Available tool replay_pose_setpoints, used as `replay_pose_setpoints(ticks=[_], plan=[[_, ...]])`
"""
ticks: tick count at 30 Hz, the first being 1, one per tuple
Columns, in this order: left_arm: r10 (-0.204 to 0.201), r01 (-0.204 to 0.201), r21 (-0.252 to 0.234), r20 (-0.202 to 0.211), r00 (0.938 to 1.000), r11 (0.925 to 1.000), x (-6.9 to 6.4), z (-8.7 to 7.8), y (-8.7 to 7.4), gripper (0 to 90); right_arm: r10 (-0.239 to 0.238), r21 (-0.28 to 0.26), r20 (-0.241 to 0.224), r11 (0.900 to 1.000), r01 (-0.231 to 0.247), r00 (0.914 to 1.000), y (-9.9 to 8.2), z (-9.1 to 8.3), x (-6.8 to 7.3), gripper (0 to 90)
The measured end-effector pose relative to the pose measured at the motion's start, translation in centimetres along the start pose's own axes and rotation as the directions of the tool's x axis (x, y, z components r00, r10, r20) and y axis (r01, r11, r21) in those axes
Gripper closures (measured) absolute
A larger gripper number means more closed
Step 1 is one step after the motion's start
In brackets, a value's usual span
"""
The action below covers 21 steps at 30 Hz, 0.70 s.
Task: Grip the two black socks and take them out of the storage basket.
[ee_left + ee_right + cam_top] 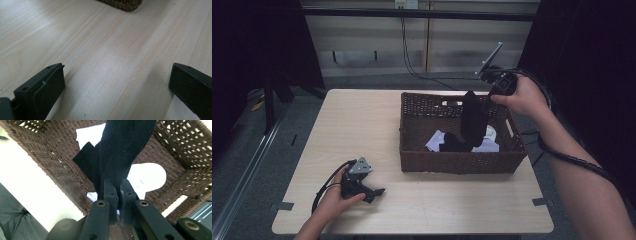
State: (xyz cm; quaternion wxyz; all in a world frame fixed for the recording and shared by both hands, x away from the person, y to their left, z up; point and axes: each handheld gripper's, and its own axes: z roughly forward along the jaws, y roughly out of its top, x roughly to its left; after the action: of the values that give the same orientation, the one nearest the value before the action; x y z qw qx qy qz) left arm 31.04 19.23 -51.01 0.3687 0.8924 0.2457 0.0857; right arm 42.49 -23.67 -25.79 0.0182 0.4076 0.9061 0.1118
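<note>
A brown wicker basket [412, 150] stands on the right half of the table. Above it my right gripper [488, 101] is shut on a black sock [473, 120], which hangs down into the basket. The right gripper view looks down along the pinched black sock [122, 150] at white socks [147, 176] and another black piece [83, 161] on the basket floor [65, 152]. My left gripper [379, 191] rests low at the table's front left, open, its jaws wide apart over bare wood; the fingers [42, 87] hold nothing.
The light wooden table [357, 125] has bare room to the left of the basket and along the front. A corner of the basket [122, 3] sits ahead of the left gripper. Cables trail from both grippers. Dark curtains flank the table.
</note>
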Motion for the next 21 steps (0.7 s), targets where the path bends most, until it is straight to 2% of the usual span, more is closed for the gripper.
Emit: replay_pose_setpoints(ticks=[6,11,13,14,15,19,20,21], plan=[[0.000,0.000,0.000,0.000,1.0000,1.0000,0.0,0.0,0.0,0.0,-0.022,-0.016,0.005,0.9996,0.022,0.9998,-0.5,-1.8,1.0,86.2],[0.001,-0.001,0.001,0.000,1.0000,1.0000,0.0,0.0,0.0,0.0,-0.077,-0.049,0.008,0.9958,0.077,0.9970,-1.0,-4.0,2.5,86.2],[0.001,-0.001,0.001,0.000,1.0000,1.0000,0.0,0.0,0.0,0.0,-0.100,-0.063,0.005,0.9930,0.101,0.9949,-1.3,-4.8,3.3,86.2],[0.000,0.000,0.000,0.000,1.0000,1.0000,0.0,0.0,0.0,0.0,-0.123,-0.070,0.002,0.9900,0.123,0.9924,-1.7,-5.6,4.1,86.2],[0.000,0.000,0.000,0.000,1.0000,1.0000,0.0,0.0,0.0,0.0,-0.123,-0.070,0.002,0.9900,0.123,0.9924,-1.7,-5.6,4.1,86.2],[0.000,0.000,0.000,0.000,1.0000,1.0000,0.0,0.0,0.0,0.0,-0.176,-0.073,-0.011,0.9819,0.175,0.9843,-2.5,-6.5,6.1,86.2],[0.001,-0.001,0.000,0.000,1.0000,1.0000,0.0,0.0,0.0,0.0,-0.205,-0.068,-0.021,0.9767,0.204,0.9785,-3.0,-6.6,7.3,86.2],[0.001,-0.001,0.001,0.000,1.0000,1.0000,0.0,0.0,0.0,0.0,-0.205,-0.068,-0.021,0.9767,0.204,0.9785,-3.0,-6.6,7.3,86.2]])
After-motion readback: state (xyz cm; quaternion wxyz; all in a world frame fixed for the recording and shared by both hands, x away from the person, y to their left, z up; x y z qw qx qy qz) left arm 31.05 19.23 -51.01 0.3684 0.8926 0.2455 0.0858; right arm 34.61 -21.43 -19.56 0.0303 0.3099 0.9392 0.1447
